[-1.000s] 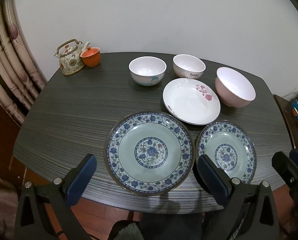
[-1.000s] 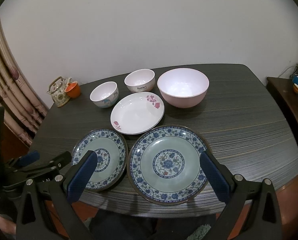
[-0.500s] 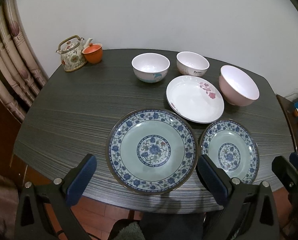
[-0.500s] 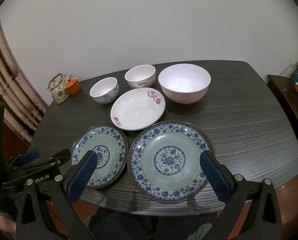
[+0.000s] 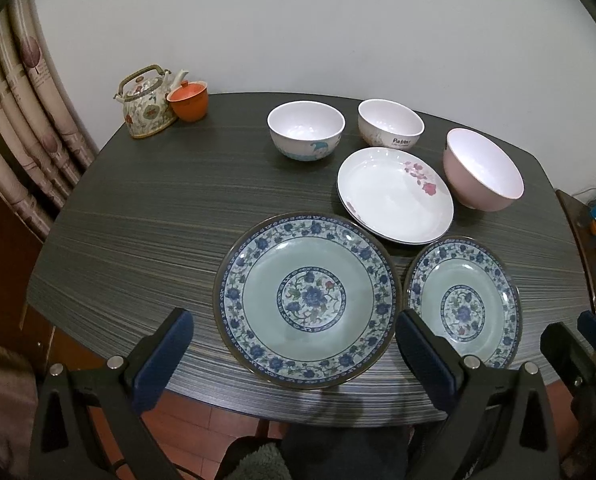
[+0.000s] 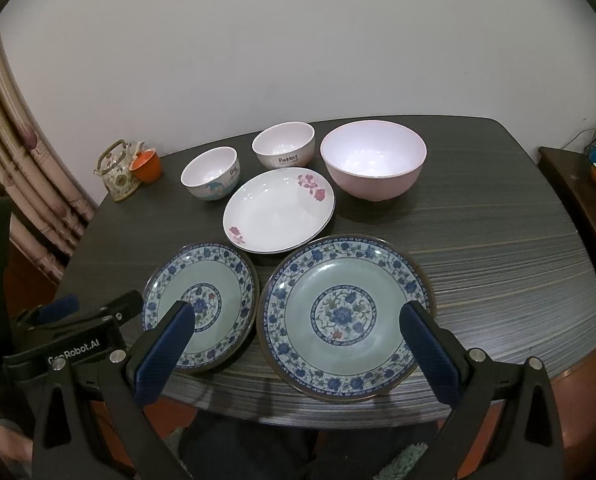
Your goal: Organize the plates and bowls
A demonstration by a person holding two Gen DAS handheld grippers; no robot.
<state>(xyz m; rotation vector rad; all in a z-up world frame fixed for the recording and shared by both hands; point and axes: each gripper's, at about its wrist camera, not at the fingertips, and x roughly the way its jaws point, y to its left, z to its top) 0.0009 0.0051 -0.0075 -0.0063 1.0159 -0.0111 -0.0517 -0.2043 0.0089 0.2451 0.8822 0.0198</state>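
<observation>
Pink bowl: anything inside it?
Nothing visible. The right wrist view shows the pink bowl with a bare white interior down to the bottom; only the strip just behind its near rim is hidden. It stands upright on the table.

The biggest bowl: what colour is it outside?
Pale pink outside, white inside: the big bowl, clearest in the right wrist view.

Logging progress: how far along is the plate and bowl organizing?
Done: nothing; the large blue plate, small blue plate, white plate, dolphin bowl, Rabbit bowl and pink bowl lie unstacked on the table. In hand: nothing; left claw and right claw are open, empty. Left: all the stacking.
</observation>
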